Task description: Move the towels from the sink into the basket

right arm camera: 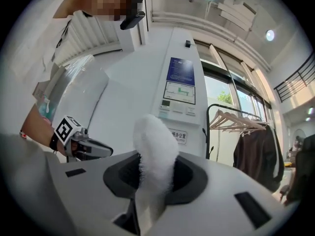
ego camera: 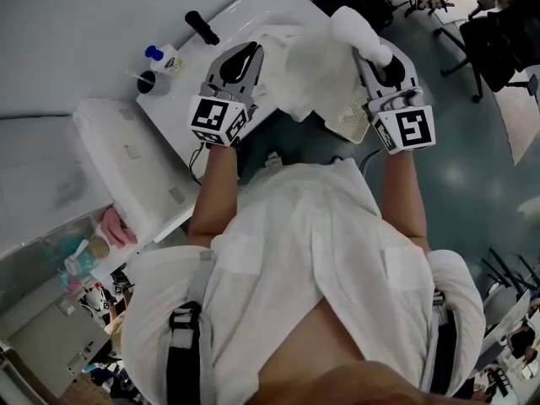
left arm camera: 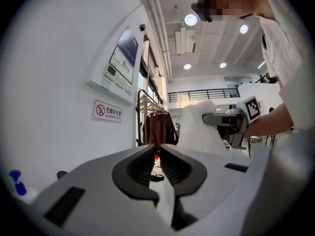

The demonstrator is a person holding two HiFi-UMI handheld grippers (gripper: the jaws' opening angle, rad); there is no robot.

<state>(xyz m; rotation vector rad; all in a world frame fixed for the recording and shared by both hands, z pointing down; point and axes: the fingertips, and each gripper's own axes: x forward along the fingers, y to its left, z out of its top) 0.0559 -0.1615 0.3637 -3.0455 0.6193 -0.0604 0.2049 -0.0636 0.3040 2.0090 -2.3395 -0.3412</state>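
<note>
A fluffy white towel [ego camera: 314, 72] hangs from my right gripper [ego camera: 372, 55], which is shut on one end of it. In the right gripper view the towel [right arm camera: 155, 146] stands up between the jaws of that gripper [right arm camera: 156, 173]. Below the hanging towel sits the white perforated basket [ego camera: 353, 121], against the edge of the white sink counter [ego camera: 253, 13]. My left gripper [ego camera: 245, 59] hovers over the counter to the left of the towel, its jaws together with nothing in them. The left gripper view shows the towel [left arm camera: 199, 128] and the right gripper [left arm camera: 222, 118] off to the right.
A black faucet [ego camera: 202, 28], a blue-capped bottle [ego camera: 164, 56] and a dark cup [ego camera: 150, 82] stand on the counter. A white appliance [ego camera: 126, 154] is at the left. Office chairs [ego camera: 489, 32] stand at the far right. A clothes rack [left arm camera: 155, 124] is against the wall.
</note>
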